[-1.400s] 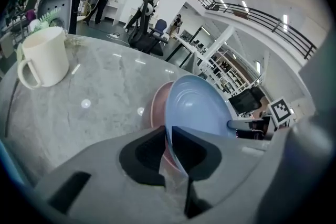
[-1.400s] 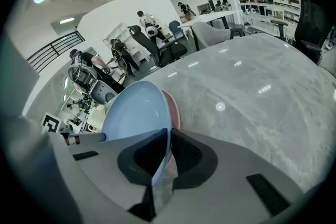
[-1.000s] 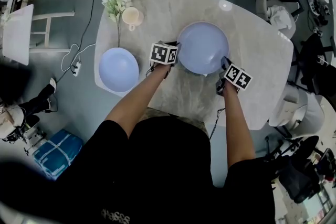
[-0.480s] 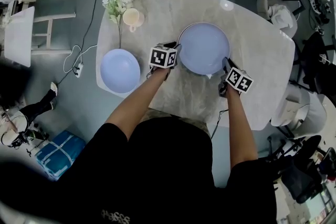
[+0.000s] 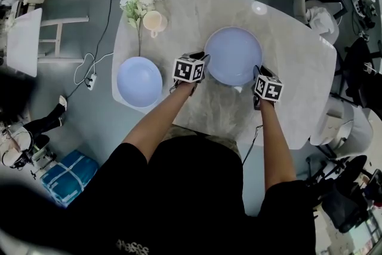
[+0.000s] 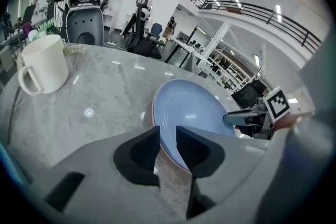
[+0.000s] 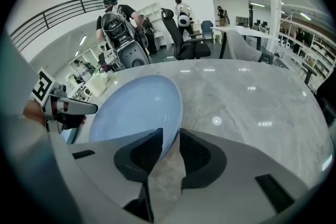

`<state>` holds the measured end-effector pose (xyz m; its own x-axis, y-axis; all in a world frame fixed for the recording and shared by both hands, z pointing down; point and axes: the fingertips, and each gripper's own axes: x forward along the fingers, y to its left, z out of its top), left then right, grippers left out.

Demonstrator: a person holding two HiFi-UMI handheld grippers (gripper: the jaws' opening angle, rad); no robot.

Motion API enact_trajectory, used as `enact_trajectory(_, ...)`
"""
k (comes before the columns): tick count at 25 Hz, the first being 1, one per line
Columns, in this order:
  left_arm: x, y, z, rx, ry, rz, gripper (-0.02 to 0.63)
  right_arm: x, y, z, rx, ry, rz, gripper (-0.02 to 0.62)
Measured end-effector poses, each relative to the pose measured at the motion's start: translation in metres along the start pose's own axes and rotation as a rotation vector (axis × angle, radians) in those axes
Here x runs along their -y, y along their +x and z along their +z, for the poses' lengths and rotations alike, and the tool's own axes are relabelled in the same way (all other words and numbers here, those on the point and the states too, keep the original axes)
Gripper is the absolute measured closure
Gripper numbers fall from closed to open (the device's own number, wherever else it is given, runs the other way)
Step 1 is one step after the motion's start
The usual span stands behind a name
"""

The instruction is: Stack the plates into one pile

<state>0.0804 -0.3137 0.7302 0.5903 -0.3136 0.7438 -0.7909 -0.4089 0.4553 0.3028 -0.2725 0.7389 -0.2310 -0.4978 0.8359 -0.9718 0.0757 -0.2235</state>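
Head view looks down on a marble table (image 5: 286, 27) with two blue plates lying well apart. The larger blue plate (image 5: 233, 55) lies flat towards the middle of the table. The smaller blue plate (image 5: 139, 81) sits at the near left edge, away from both grippers.

The left gripper (image 5: 203, 60) is at the larger blue plate's left rim, and the right gripper (image 5: 256, 71) is at its near right rim, so the plate lies between the two. Both point down and away from the person.

Left gripper view shows its jaws apart, having just been opening. The plate's rim runs through the gap, closer to the right-hand jaw, with clear space on the other side, so nothing is clamped. Right gripper view shows the same on the other side: its jaws have just been opening and stand apart around the rim, with marble visible in the gap below the edge.

A cream mug (image 5: 155, 21) stands at the far left of the table, just beside some white flowers (image 5: 134, 4).
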Motion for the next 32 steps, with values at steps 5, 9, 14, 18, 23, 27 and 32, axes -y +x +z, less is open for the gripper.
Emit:
enact_trajectory(5,-0.004,-0.002,0.001,0.016,-0.037,-0.003,0.501,0.010,-0.004,-0.006,0.039,0.154,-0.016,0.484)
enact_trajectory(9,-0.006,-0.003,0.001,0.023,-0.053,-0.013,0.500,0.012,-0.005,-0.005,0.063,0.216,0.027,0.480)
enact_trajectory(14,-0.004,0.004,0.012,0.082,-0.130,-0.081,0.477,0.006,-0.002,0.005,0.087,0.261,0.065,0.480)
enact_trajectory(18,-0.008,0.012,0.010,0.059,-0.126,-0.053,0.452,0.010,0.006,0.001,0.072,0.287,0.069,0.480)
enact_trajectory(23,-0.008,0.022,0.004,0.029,-0.108,-0.044,0.448,0.012,0.013,-0.005,0.038,0.301,0.073,0.495)
enact_trajectory(27,-0.008,0.028,0.005,0.035,-0.116,-0.037,0.448,0.010,0.016,-0.004,0.043,0.311,0.096,0.512)
enact_trajectory(32,-0.014,0.030,0.003,0.010,-0.187,-0.022,0.540,0.011,0.018,-0.001,0.045,0.334,0.133,0.535)
